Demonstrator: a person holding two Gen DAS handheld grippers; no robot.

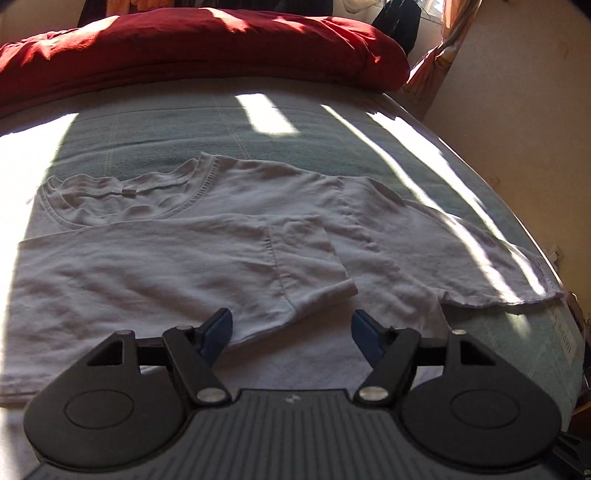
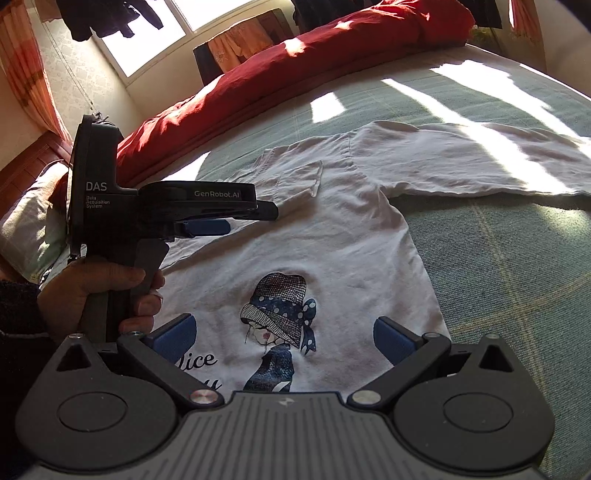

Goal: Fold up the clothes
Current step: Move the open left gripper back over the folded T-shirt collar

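1. The white T-shirt lies mid-frame on the green bedspread, one sleeve folded inward, the other spread toward upper right.
2. To fold well: pinch the spread sleeve's hem, carry it inward flat.
3. Left gripper and right gripper both gape, holding nothing.
4. No containers show.

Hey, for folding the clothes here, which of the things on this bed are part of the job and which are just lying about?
Part of the job:
- white T-shirt, one sleeve already folded in
- left gripper, open
- right gripper, open

Just lying about:
- red duvet
- green bedspread
- pillow
- clothes hanging at the window
- curtain
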